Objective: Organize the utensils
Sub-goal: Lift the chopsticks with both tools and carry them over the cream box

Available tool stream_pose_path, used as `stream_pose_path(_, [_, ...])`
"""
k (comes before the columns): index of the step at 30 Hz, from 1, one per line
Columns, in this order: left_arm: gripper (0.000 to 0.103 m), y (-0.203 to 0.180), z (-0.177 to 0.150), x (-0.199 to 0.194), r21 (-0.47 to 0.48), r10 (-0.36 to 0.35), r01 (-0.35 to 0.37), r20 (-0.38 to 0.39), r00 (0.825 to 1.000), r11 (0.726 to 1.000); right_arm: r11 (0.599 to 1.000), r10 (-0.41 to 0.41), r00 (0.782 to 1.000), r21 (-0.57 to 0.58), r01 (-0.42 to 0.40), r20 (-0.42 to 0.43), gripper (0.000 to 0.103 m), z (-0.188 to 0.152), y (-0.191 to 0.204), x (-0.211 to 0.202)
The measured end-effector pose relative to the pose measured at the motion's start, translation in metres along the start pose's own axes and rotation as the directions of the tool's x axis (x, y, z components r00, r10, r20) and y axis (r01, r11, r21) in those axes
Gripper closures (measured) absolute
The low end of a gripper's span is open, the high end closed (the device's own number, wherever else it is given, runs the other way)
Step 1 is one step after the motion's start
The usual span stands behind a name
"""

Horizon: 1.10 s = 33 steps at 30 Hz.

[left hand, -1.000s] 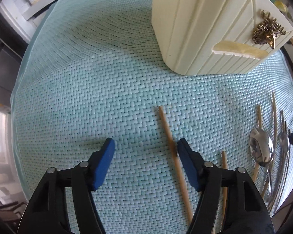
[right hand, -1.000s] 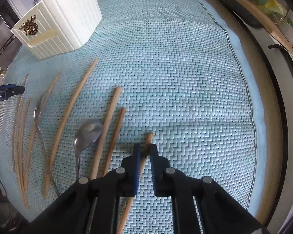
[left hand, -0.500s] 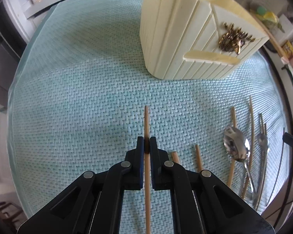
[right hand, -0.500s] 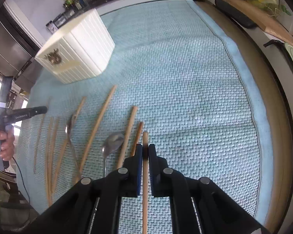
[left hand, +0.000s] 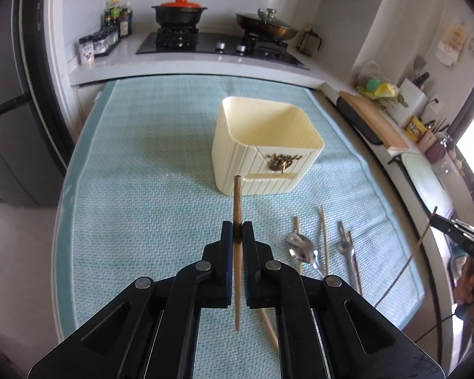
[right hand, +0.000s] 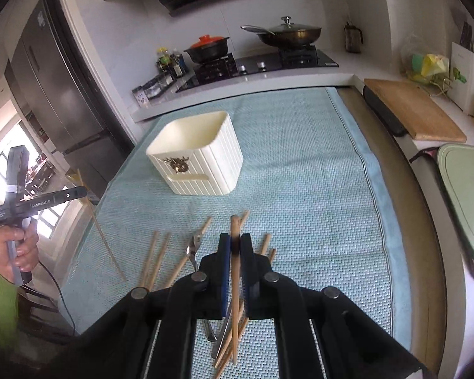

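My left gripper is shut on a wooden chopstick, held in the air above the teal mat. Beyond its tip stands the cream ribbed utensil holder, its top empty. My right gripper is shut on another wooden chopstick, also lifted off the mat. Below it lie several chopsticks and a spoon. In the left wrist view, two spoons and chopsticks lie right of my fingers. The cream holder stands ahead and left in the right wrist view.
A stove with a red-lidded pot and a pan sits behind the mat. A wooden board and a green tray lie along the right counter. A fridge stands at the left.
Both grippers have risen well above the mat, each carrying its chopstick, and tilted up so the kitchen shows. The left one closed on its chopstick about a second ago.
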<state>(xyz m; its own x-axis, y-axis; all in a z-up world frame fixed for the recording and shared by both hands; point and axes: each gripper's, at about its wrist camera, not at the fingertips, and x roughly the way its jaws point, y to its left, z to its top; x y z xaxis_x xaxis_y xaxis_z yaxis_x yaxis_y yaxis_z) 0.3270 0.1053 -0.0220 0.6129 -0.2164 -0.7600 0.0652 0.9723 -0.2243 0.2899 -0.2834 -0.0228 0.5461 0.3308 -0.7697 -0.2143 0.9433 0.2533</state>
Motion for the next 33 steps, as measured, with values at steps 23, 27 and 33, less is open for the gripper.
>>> stream_pose_path(23, [0.1, -0.029, 0.039, -0.062, 0.024, -0.035, 0.03, 0.234, 0.972, 0.999, 0.986, 0.04, 0.95, -0.163, 0.011, 0.31, 0.097, 0.062, 0.082, -0.039])
stream_pose_path(27, [0.1, -0.031, 0.072, -0.064, 0.02, -0.038, 0.034, 0.272, 0.962, 0.999, 0.98, 0.057, 0.937, -0.197, 0.013, 0.345, 0.097, 0.096, 0.097, -0.034])
stream_pose_path(33, [0.1, -0.037, 0.127, -0.06, 0.038, -0.029, 0.017, 0.336, 0.941, 0.999, 0.98, 0.067, 0.905, -0.196, 0.018, 0.42, 0.097, 0.156, 0.111, -0.018])
